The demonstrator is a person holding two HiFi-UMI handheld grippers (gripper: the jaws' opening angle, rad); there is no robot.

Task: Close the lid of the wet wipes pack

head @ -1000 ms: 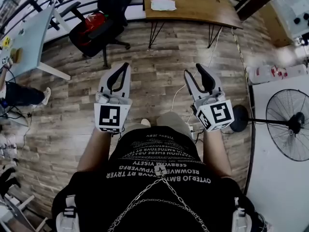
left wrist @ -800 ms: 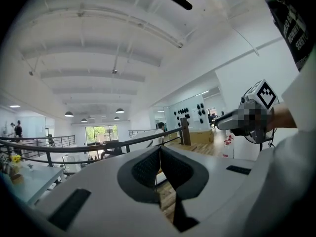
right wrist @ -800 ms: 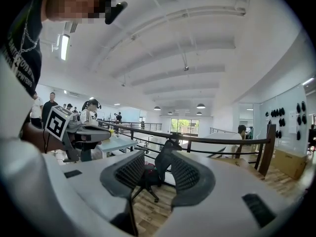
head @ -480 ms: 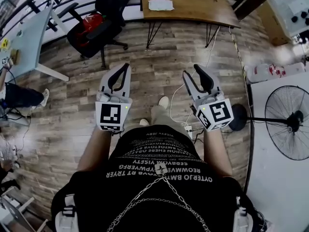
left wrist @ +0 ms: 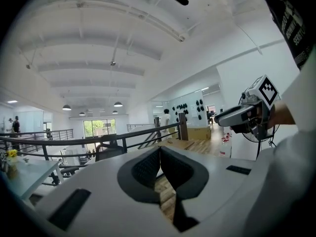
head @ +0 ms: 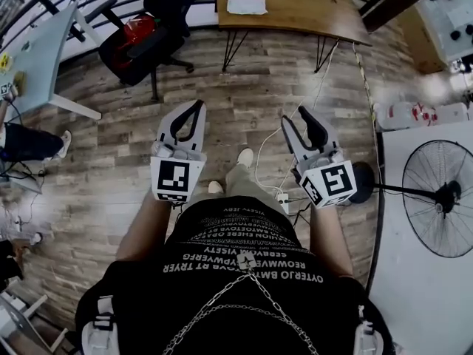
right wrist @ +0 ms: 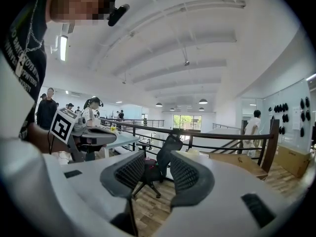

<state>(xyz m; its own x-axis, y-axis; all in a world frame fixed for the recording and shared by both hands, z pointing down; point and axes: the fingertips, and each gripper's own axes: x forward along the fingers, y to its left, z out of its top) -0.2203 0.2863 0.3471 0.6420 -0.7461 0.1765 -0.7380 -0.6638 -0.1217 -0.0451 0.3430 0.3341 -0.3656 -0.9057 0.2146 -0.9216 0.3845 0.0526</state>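
Note:
A white flat pack point(head: 246, 4) lies on the brown wooden table point(head: 318, 13) at the far end of the plank floor; it is too small to tell how its lid stands. I hold both grippers in the air in front of my body, well short of the table. My left gripper point(head: 198, 105) is shut, its tips touching with nothing between them, as the left gripper view also shows point(left wrist: 159, 149). My right gripper point(head: 294, 115) is open and empty, and a gap shows between its pads point(right wrist: 158, 157).
A black office chair point(head: 144, 39) with something red on it stands left of the table, beside a pale desk point(head: 44, 58). A standing fan point(head: 440, 198) is at the right. White cables and a power strip point(head: 281, 197) lie on the floor. A railing point(right wrist: 207, 137) and people are beyond.
Both grippers have drifted a little lower in the head view and one of my feet has stepped forward. The jaws stand as before.

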